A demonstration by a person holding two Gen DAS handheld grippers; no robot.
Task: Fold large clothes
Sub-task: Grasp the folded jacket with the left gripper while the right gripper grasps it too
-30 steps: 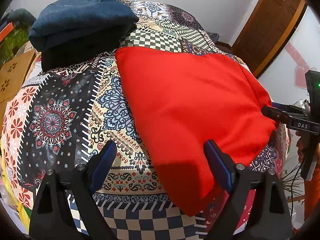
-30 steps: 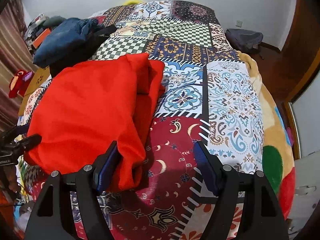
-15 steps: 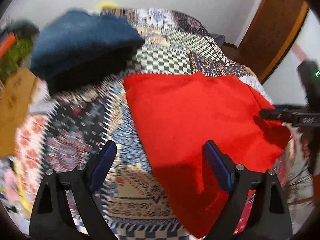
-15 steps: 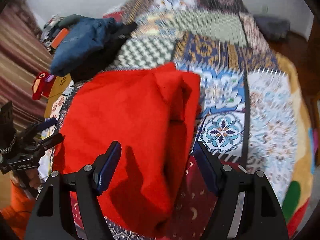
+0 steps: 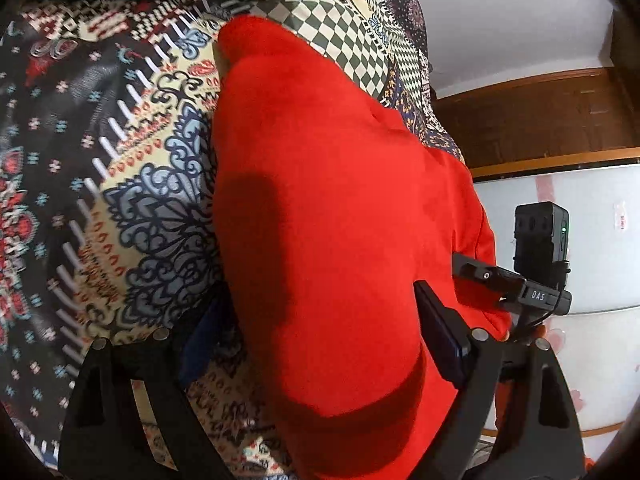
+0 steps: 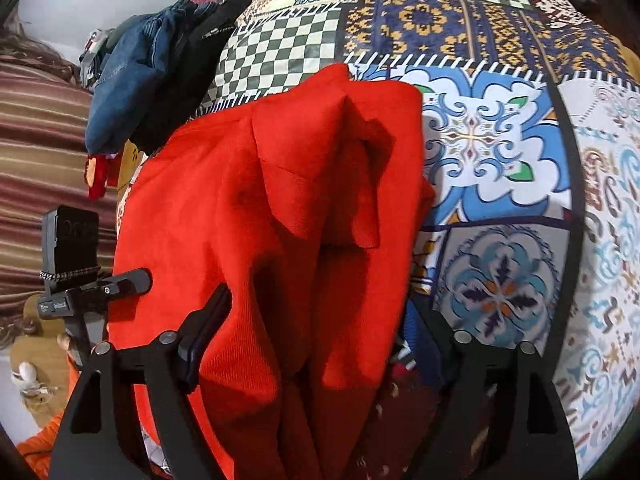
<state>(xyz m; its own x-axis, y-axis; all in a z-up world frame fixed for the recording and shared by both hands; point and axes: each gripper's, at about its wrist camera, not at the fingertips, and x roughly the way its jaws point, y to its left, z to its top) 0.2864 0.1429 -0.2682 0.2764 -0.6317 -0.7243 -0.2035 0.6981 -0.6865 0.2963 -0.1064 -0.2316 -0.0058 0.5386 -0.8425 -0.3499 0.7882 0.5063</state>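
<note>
A large red garment lies folded on the patterned bedspread. My left gripper is open, with its jaws astride the garment's near left edge; the cloth lies between them. My right gripper is open too, astride the garment's near right edge, where the cloth is bunched into folds. Each gripper shows in the other's view, the right one at the garment's right edge and the left one at its left edge.
A pile of dark blue denim and black clothes lies at the far left of the bed. The bedspread stretches to the right. A wooden door and a white wall stand beyond the bed. A striped curtain hangs at the left.
Both grippers have moved down and forward onto the garment's near edge. The cloth now lies between each pair of open jaws. The right edge has bunched up.
</note>
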